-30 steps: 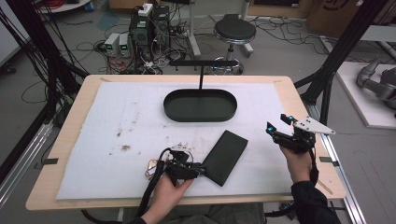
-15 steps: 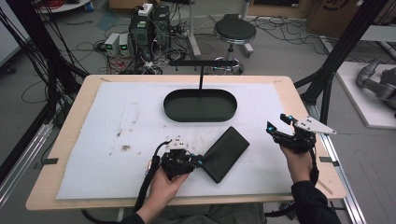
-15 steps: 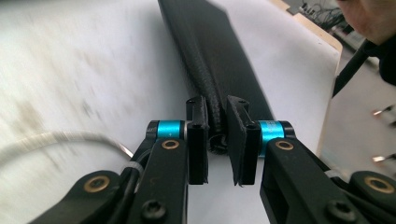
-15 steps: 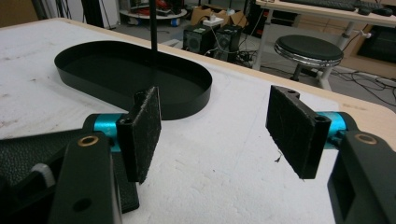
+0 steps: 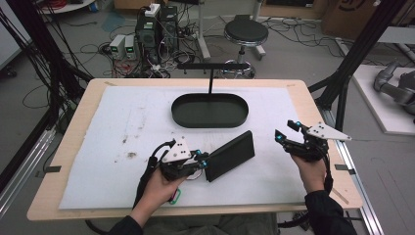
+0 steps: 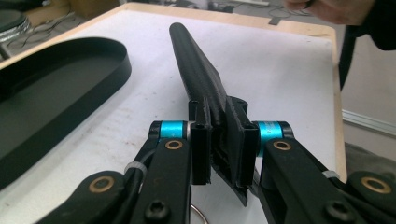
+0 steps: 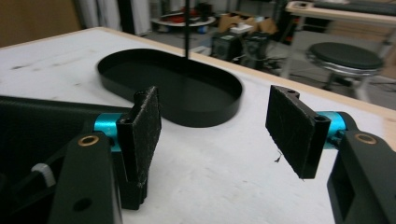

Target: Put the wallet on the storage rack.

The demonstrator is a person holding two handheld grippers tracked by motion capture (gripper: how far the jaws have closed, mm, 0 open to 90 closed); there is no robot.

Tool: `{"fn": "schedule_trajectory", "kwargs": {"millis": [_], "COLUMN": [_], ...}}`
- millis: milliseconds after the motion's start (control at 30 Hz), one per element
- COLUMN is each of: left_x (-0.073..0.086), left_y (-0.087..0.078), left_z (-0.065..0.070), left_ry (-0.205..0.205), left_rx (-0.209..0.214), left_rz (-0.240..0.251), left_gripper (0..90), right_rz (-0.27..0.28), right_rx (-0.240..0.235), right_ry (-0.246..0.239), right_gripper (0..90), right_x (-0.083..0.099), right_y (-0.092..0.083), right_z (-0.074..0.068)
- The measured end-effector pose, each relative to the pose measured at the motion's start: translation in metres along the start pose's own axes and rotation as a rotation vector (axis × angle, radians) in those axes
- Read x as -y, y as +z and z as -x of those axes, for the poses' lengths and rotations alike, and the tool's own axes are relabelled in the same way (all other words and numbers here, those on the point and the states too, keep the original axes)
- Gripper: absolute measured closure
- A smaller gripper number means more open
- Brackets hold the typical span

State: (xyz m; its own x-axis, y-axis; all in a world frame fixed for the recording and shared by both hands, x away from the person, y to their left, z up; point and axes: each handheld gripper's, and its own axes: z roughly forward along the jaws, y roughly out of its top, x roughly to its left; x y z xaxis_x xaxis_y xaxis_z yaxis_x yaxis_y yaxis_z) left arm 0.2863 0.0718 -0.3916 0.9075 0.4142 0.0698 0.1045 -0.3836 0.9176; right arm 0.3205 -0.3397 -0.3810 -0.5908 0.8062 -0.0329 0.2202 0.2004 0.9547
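Presently, the left hand-held gripper [image 5: 203, 159] is clamped on the near end of a flat black case [image 5: 230, 155], with both pads pressed against its two faces. In the left gripper view the case [image 6: 201, 74] stands on edge between the jaws and runs away from the camera over the white mat [image 6: 280, 70]. The jaws have just been closing, with the case between them. In the high view the case lies tilted, its gripped end raised and its far end toward the middle of the tabletop [image 5: 68, 132]; whether the far end touches the mat cannot be told. The case sits just in front of the black oval tray [image 5: 209, 110], apart from it.

The right hand-held gripper [image 5: 286, 133] is held above the right part of the mat, well apart from the case. In the right gripper view its two pads stand spread with nothing between them [image 7: 215, 121], and the oval tray [image 7: 140, 84] lies beyond them. A thin black post [image 5: 210, 81] with a crossbar rises behind the tray at its far rim.

A small ring-shaped item [image 5: 195, 175] lies on the mat under the left gripper, and a green-edged item [image 5: 176, 196] shows beside the left hand [image 5: 156, 188]; neither can be identified. The mat carries brown stains [image 5: 131, 155] left of the left gripper. The right hand [image 5: 308, 169] holds its gripper from below, a dark sleeve [image 5: 328, 215] covering the forearm.
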Motion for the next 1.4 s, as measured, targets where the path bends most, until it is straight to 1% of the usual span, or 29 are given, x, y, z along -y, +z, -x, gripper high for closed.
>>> {"fn": "schedule_trajectory", "kwargs": {"millis": [33,67,133,200,233,267,300,333,400,467,533,567,633,700,733,800,833,867,900,933,967,1000,1033,1100,1133,1200,1267,1367,1400], "left_x": [0.001,0.002,0.003,0.005,0.005,0.005,0.006,0.006,0.006,0.007,0.008,0.008,0.009,0.010,0.011,0.012,0.012,0.012,0.012,0.013,0.013,0.013,0.014,0.015,0.016,0.017,0.018,0.019,0.020], "left_y": [-0.002,-0.004,-0.005,-0.008,-0.008,-0.010,-0.010,-0.010,-0.012,-0.012,-0.012,-0.012,-0.013,-0.013,-0.014,-0.014,-0.014,-0.014,-0.014,-0.014,-0.014,-0.014,-0.015,-0.015,-0.015,-0.015,-0.016,-0.016,-0.016], "left_z": [-0.001,-0.004,-0.004,-0.006,-0.006,-0.007,-0.007,-0.007,-0.006,-0.005,-0.005,-0.005,-0.005,-0.005,-0.006,-0.006,-0.006,-0.006,-0.006,-0.006,-0.007,-0.007,-0.008,-0.009,-0.011,-0.013,-0.015,-0.018,-0.020], "left_ry": [0.001,0.014,0.019,0.041,0.041,0.050,0.048,0.048,0.068,0.086,0.093,0.093,0.102,0.111,0.121,0.131,0.130,0.130,0.130,0.126,0.133,0.133,0.123,0.116,0.096,0.077,0.069,0.048,0.035], "left_rx": [0.010,0.020,0.027,0.050,0.050,0.062,0.075,0.075,0.094,0.108,0.118,0.118,0.118,0.128,0.134,0.147,0.151,0.151,0.147,0.150,0.150,0.150,0.150,0.150,0.152,0.148,0.137,0.130,0.126], "left_rz": [0.008,0.011,0.014,0.015,0.015,0.013,0.014,0.014,0.021,0.023,0.026,0.026,0.023,0.024,0.021,0.020,0.023,0.023,0.024,0.021,0.016,0.016,0.019,0.020,0.028,0.032,0.031,0.038,0.042], "left_gripper": [80.5,80.5,80.5,80.5,80.5,80.6,80.6,80.6,80.6,80.6,80.6,80.6,80.6,80.5,80.5,80.5,80.4,80.4,80.3,80.2,80.1,80.0,79.8,79.0,78.6,77.0,75.3,72.1,67.9], "right_rz": [-0.008,-0.016,-0.028,-0.042,-0.042,-0.058,-0.061,-0.065,-0.070,-0.080,-0.103,-0.112,-0.131,-0.131,-0.131,-0.144,-0.158,-0.158,-0.188,-0.197,-0.200,-0.200,-0.204,-0.208,-0.210,-0.211,-0.214,-0.212,-0.215], "right_rx": [-0.049,-0.067,-0.112,-0.144,-0.144,-0.187,-0.206,-0.243,-0.298,-0.357,-0.372,-0.401,-0.427,-0.474,-0.474,-0.505,-0.519,-0.519,-0.554,-0.561,-0.559,-0.559,-0.546,-0.556,-0.556,-0.548,-0.547,-0.552,-0.555], "right_ry": [-0.011,-0.021,-0.040,-0.060,-0.060,-0.064,-0.072,-0.076,-0.106,-0.102,-0.106,-0.094,-0.084,-0.065,-0.065,-0.059,-0.064,-0.064,-0.089,-0.101,-0.124,-0.124,-0.134,-0.139,-0.149,-0.171,-0.190,-0.204,-0.210], "right_gripper": [35.5,34.9,34.2,34.2,34.2,34.2,35.4,38.5,39.8,39.3,36.4,35.8,34.8,33.3,33.3,31.7,31.7,31.7,36.6,39.6,40.0,40.0,46.8,52.0,54.3,58.3,63.1,66.3,68.5], "right_x": [0.000,0.000,0.000,0.000,0.000,0.000,0.000,0.001,0.002,0.003,0.005,0.006,0.008,0.009,0.009,0.011,0.012,0.012,0.014,0.014,0.014,0.014,0.013,0.013,0.013,0.014,0.013,0.013,0.014], "right_y": [0.005,0.007,0.013,0.020,0.020,0.028,0.032,0.036,0.042,0.048,0.054,0.057,0.060,0.061,0.061,0.065,0.067,0.067,0.070,0.070,0.071,0.071,0.068,0.066,0.064,0.061,0.058,0.056,0.053], "right_z": [-0.002,-0.004,-0.008,-0.011,-0.011,-0.015,-0.016,-0.017,-0.020,-0.020,-0.020,-0.019,-0.017,-0.015,-0.015,-0.016,-0.017,-0.017,-0.021,-0.023,-0.025,-0.025,-0.026,-0.023,-0.022,-0.022,-0.021,-0.021,-0.021]}}
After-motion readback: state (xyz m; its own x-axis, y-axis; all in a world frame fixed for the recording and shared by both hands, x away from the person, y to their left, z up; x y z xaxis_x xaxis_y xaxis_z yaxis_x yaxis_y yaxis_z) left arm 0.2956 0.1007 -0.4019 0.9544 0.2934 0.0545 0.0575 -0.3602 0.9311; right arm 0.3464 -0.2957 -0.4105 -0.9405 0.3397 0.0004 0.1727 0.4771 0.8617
